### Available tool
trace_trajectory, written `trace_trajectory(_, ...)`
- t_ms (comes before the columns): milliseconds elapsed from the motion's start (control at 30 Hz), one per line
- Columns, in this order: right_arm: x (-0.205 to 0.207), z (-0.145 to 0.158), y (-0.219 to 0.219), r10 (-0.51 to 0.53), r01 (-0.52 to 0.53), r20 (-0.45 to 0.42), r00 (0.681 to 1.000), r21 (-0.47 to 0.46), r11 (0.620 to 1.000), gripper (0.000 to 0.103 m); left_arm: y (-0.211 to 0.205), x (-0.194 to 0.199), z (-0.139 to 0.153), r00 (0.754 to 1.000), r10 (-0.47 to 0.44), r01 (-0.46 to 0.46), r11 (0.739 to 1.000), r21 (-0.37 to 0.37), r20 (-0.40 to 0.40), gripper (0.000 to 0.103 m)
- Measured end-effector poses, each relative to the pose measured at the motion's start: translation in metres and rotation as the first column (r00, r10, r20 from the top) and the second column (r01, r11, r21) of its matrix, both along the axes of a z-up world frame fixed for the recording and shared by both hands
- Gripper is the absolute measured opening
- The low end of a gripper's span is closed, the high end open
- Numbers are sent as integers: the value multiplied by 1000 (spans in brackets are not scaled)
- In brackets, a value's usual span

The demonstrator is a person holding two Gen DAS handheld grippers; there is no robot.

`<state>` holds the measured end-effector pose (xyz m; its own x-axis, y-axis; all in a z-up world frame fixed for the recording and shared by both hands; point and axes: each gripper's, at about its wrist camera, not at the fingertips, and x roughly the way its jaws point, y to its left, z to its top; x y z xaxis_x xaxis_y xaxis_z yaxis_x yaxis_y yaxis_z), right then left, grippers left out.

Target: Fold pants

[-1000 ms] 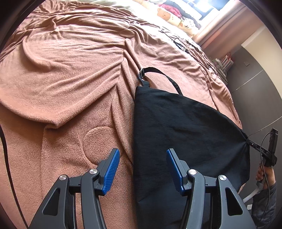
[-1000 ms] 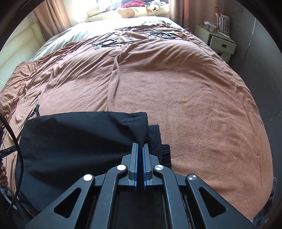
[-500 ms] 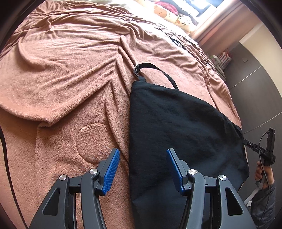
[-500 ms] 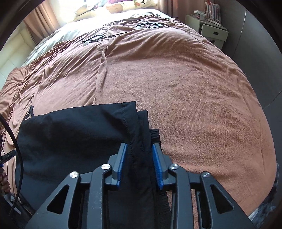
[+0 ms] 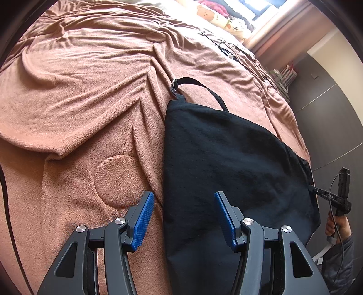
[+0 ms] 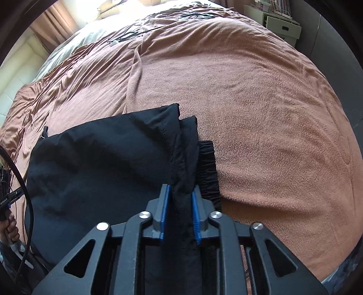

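The black pants (image 5: 226,163) lie folded on the brown blanket (image 5: 79,90), with a strap loop (image 5: 195,84) sticking out at the far end. My left gripper (image 5: 183,217) is open and empty, its fingers straddling the pants' left edge near me. In the right wrist view the pants (image 6: 102,158) show stacked layers and an elastic waistband (image 6: 207,168) at their right end. My right gripper (image 6: 180,213) is open, its blue pads apart on either side of a fold of the cloth. The right gripper also shows in the left wrist view (image 5: 340,195) at the pants' far corner.
The brown blanket (image 6: 261,102) covers the whole bed, wrinkled at the left. Pillows and a soft toy (image 5: 215,15) lie at the head of the bed. Black cables (image 6: 136,31) lie on the blanket far off. A white bedside cabinet (image 6: 279,25) stands at the right.
My right gripper has opened and let go of the pants' edge, and the cloth has settled on the bed. My left gripper has stayed open and shifted slightly along the pants' left edge.
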<state>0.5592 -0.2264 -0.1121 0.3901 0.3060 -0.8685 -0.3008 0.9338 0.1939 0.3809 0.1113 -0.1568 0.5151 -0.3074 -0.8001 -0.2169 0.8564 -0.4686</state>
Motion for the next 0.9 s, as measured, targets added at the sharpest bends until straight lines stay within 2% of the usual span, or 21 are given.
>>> trace_trajectory(200, -6, 14, -5, 0, 1, 38, 999, -10, 1000, 4, -11, -3, 3, 1000, -22, 22, 999, -28, -16, 57)
trace_trajectory(367, -14, 16, -18, -40, 40, 31, 999, -10, 999, 4, -17, -14, 9, 999, -27, 26, 999, -35, -19, 57)
trace_trajectory(533, -21, 17, -21, -55, 56, 24, 998, -25, 998, 4, -19, -28, 3, 999, -15, 12, 998, -58, -51, 57)
trace_trajectory(900, -22, 4, -16, -71, 74, 50, 996, -71, 995, 4, -27, -64, 2, 997, -1, -11, 989, -148, -81, 57)
